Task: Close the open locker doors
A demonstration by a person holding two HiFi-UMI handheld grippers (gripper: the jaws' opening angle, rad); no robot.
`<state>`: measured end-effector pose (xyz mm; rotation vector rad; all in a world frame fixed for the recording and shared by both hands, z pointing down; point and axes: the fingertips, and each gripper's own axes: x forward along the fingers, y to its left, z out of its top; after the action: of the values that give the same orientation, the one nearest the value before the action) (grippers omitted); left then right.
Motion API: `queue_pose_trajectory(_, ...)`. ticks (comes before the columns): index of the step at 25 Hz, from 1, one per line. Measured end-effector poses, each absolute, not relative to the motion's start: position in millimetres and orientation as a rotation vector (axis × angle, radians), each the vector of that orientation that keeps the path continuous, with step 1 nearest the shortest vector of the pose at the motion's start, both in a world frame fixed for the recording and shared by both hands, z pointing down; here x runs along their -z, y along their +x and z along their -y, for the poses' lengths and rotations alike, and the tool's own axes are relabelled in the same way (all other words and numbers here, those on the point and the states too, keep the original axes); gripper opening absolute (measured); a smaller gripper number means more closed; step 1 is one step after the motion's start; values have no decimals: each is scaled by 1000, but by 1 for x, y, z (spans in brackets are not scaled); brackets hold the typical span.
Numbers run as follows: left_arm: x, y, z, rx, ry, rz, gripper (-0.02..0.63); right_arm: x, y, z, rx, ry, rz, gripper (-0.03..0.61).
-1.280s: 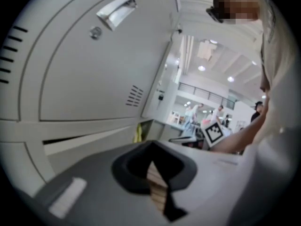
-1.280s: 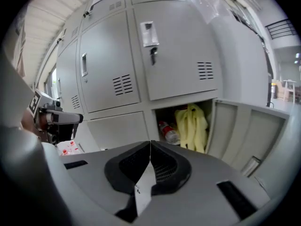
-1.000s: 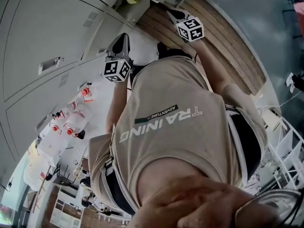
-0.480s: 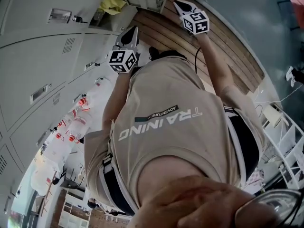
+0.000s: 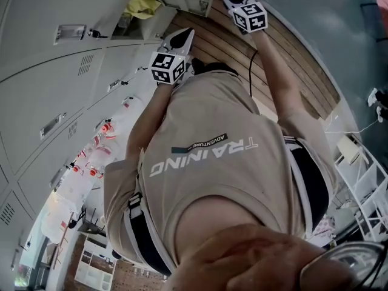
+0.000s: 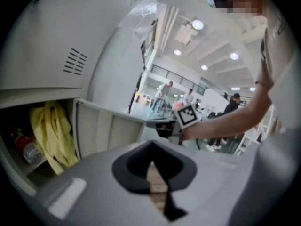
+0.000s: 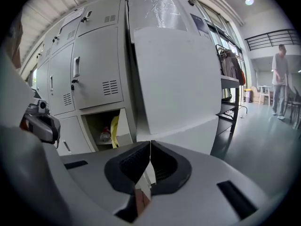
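Grey locker door (image 6: 106,133) swung open; yellow cloth (image 6: 51,135) inside.

Wooden plank floor (image 5: 218,41), round ceiling lights (image 6: 197,25), perhaps white shelving (image 5: 367,187) beyond.

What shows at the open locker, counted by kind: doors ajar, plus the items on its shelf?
Open locker door: 1
Yellow cloth: 1
Plastic bottle: 1
Total: 3
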<state>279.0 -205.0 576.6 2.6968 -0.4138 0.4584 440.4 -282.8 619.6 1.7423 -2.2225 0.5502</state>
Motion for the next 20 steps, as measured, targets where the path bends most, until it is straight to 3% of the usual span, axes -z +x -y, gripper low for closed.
queue_pose_trajectory(10, -584, 270, 217, -502, 2681, 405, 5, -626, 421, 291, -601, 1650, 2319, 13)
queue_pose_trajectory(20, -590, 208, 243, -457, 2617, 597, 5, -639, 365, 282, -652, 1561, 2360, 12)
